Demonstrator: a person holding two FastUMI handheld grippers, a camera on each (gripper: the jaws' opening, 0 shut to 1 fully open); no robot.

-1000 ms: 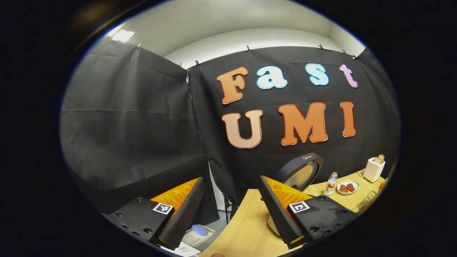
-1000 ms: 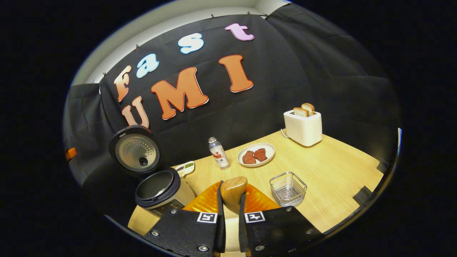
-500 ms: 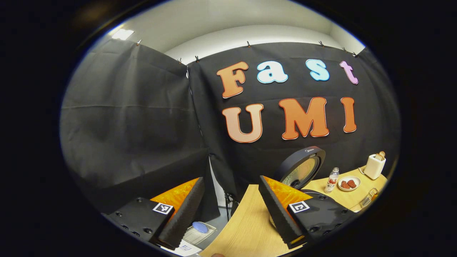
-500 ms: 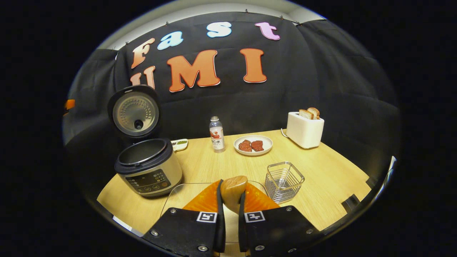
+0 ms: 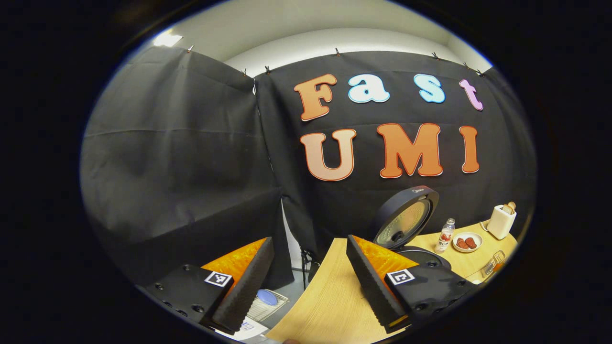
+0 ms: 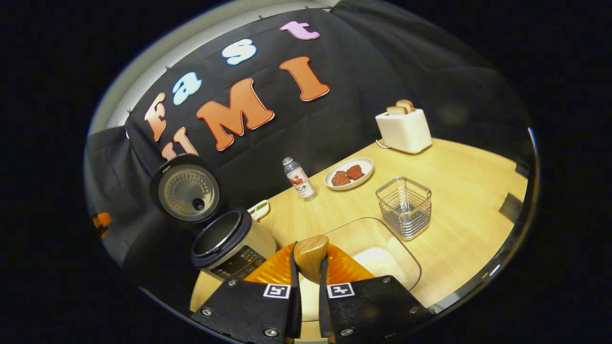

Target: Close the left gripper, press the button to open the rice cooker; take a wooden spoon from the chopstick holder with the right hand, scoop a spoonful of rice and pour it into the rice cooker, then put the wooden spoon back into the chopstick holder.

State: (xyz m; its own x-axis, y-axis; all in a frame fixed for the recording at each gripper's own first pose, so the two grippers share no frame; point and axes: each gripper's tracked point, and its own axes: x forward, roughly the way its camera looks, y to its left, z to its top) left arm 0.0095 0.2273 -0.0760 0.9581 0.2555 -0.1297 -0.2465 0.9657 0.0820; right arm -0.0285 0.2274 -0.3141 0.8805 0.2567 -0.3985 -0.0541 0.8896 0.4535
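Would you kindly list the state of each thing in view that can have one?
Rice cooker: lid up, pot open.
Left hand-held gripper: open, holding nothing.
Right hand-held gripper: shut on the wooden spoon.
Chopstick holder: upright on the table.
Glass dish: uncovered, rice inside.
Toaster: bread standing in the slots.
Bottle: upright, capped.
Plate: holds two reddish pieces.

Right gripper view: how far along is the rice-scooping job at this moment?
Done: the black-rimmed rice cooker stands open, round lid raised, and the right hand-held gripper is shut on the wooden spoon, out of the square wire chopstick holder. In hand: spoon above the clear glass dish of white rice. Left: scoop, pour, return spoon.
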